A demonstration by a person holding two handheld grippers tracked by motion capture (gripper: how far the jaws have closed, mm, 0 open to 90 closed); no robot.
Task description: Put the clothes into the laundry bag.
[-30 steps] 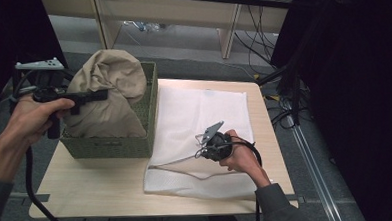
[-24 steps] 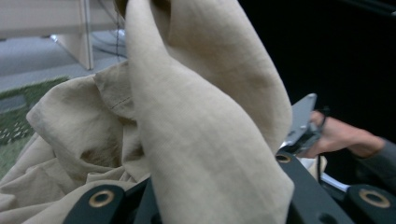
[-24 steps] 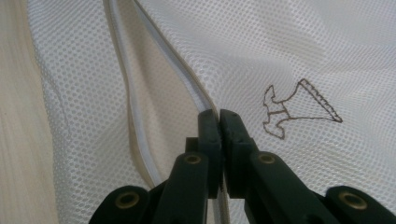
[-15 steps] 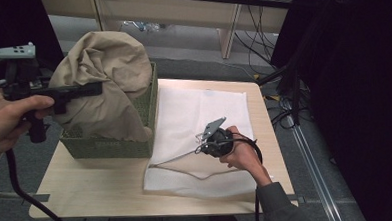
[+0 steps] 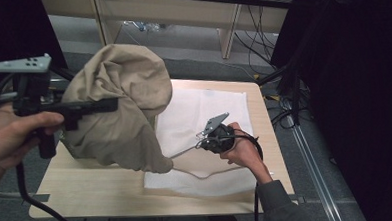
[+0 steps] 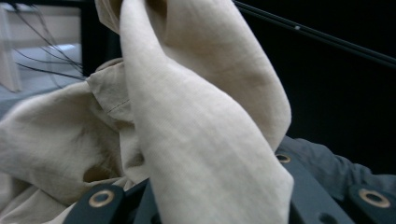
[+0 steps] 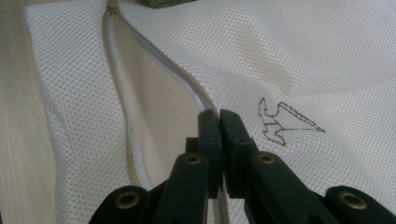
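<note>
Clamping a fold of the beige garment [image 5: 127, 78] in the left gripper [image 5: 108, 104], with the jaws pressed together and their tips buried under the cloth in the left gripper view. Hanging the garment in a loose bundle above the left half of the table [image 5: 87, 190], with its lowest tail drooping toward the near left edge of the white mesh bag [image 5: 199, 105]. Pinching the upper lip of the bag's opening in the right gripper [image 7: 218, 116], with the jaws shut flat on the mesh beside the zipper [image 7: 119, 93]. Lying flat across the right half of the table, with the zipper unfastened along the near left side. For a clean insertion: raising the pinched lip well off the lower layer and drawing it rightward, so that the mouth gapes toward the garment. Carrying the garment to the right and lowering it tail first into the mouth, not dropping the whole bundle on top of the mesh. Holding the right pinch firm against the drag of the cloth, since the mesh is probably slippery and light. Watching for sleeves or folds catching on the zipper teeth or spilling over the near table edge. Releasing the left jaws only with most of the cloth inside the bag.
</note>
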